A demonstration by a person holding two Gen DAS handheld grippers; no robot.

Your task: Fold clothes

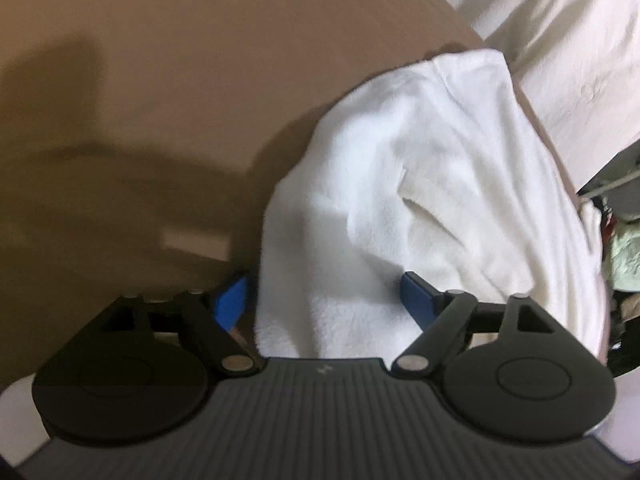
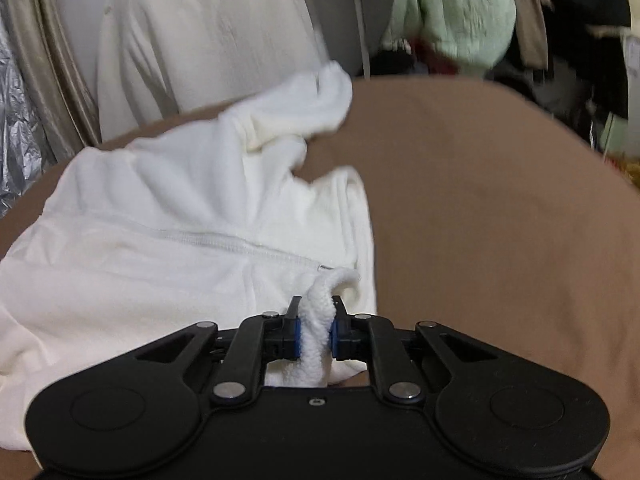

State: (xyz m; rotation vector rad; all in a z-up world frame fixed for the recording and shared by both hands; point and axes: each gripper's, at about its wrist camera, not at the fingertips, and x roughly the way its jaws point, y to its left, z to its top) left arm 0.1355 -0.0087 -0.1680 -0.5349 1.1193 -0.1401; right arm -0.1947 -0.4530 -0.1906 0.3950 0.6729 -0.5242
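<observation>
A white fleece zip jacket (image 2: 160,216) lies crumpled on a brown bed sheet (image 2: 500,208), its zipper (image 2: 224,242) running across the front. My right gripper (image 2: 316,320) is shut on a bunched edge of the jacket near the zipper's end. In the left wrist view the same jacket (image 1: 420,184) sits as a white heap. My left gripper (image 1: 324,300) is open, its blue pads (image 1: 230,300) wide apart on either side of the jacket's near edge, and it grips nothing.
A cream pillow (image 2: 200,32) leans at the head of the bed, seen too in the left wrist view as the pillow (image 1: 560,40). Pale green and dark clothes (image 2: 452,12) are piled beyond the bed. The brown sheet (image 1: 140,80) spreads left of the jacket.
</observation>
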